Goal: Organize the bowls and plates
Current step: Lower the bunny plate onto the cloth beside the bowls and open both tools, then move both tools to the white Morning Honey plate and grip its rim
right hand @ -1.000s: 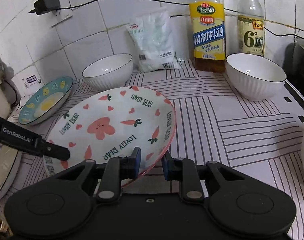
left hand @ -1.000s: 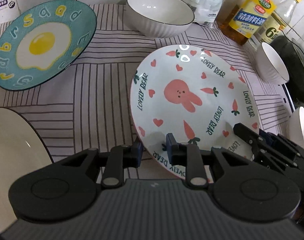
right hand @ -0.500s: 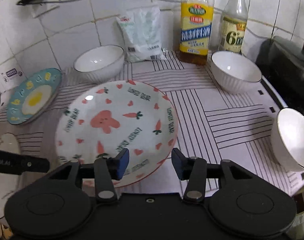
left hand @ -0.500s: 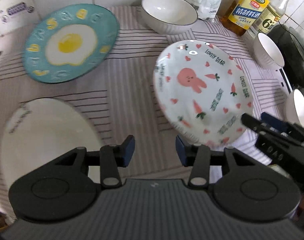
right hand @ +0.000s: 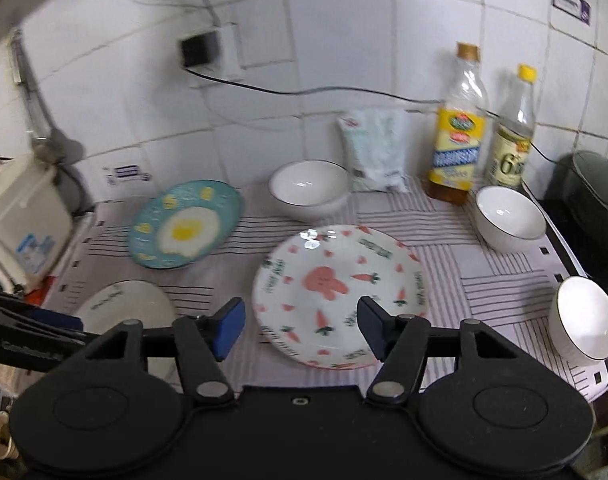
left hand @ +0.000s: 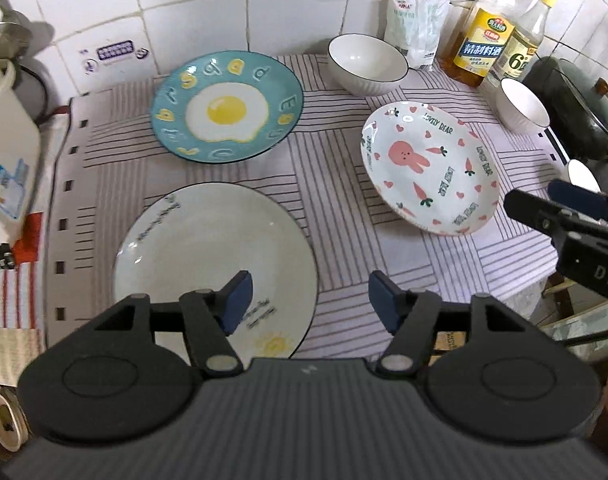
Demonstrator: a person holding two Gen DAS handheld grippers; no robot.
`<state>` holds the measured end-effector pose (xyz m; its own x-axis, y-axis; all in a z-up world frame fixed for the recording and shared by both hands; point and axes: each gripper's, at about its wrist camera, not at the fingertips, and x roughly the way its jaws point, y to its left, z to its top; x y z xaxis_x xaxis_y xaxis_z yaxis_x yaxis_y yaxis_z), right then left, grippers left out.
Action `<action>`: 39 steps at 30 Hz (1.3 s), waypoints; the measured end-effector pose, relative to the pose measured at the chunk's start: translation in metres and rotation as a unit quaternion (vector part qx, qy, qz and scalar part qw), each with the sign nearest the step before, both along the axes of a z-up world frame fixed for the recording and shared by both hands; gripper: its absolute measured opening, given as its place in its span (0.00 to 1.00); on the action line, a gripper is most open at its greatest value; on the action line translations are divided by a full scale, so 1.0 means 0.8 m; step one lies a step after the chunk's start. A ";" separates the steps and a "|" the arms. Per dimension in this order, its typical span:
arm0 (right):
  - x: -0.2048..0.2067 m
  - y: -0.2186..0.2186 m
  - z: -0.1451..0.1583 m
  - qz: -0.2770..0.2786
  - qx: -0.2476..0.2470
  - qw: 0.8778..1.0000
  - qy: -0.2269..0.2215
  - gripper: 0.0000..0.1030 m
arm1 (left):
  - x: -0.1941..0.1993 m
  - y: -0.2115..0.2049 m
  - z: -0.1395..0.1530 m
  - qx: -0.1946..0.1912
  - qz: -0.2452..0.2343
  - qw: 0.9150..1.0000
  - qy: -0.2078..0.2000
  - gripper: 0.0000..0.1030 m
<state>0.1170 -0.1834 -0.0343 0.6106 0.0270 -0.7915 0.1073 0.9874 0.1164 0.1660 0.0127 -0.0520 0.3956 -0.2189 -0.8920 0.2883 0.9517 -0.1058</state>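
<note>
Both grippers, left and right, gape wide and hold nothing, above the striped cloth where the rabbit plate lies flat, near the egg plate and white plate.

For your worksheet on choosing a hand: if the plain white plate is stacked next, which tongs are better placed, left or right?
Probably left. The left tongs, open, hover at the white plate's near rim. The right tongs, also open, face the bunny plate, with the white plate off to their left.
</note>
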 end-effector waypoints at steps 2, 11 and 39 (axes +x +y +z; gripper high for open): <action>-0.007 0.013 0.010 0.013 0.004 1.000 -0.007 0.72 | -0.011 0.008 0.004 0.006 0.001 1.000 -0.008 0.66; -0.035 0.053 0.035 0.059 0.016 0.998 -0.028 0.77 | -0.048 0.046 0.004 0.017 0.013 1.000 -0.017 0.75; -0.032 0.140 -0.067 0.135 0.019 0.990 -0.048 0.78 | -0.039 0.148 -0.087 0.047 0.040 0.996 -0.067 0.83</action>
<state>0.0914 -0.0712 -0.0878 0.6487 0.2281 -0.7260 -0.1730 0.9732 0.1512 0.1344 0.1312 -0.1215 0.5260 -0.0999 -0.8446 0.2160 0.9762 0.0191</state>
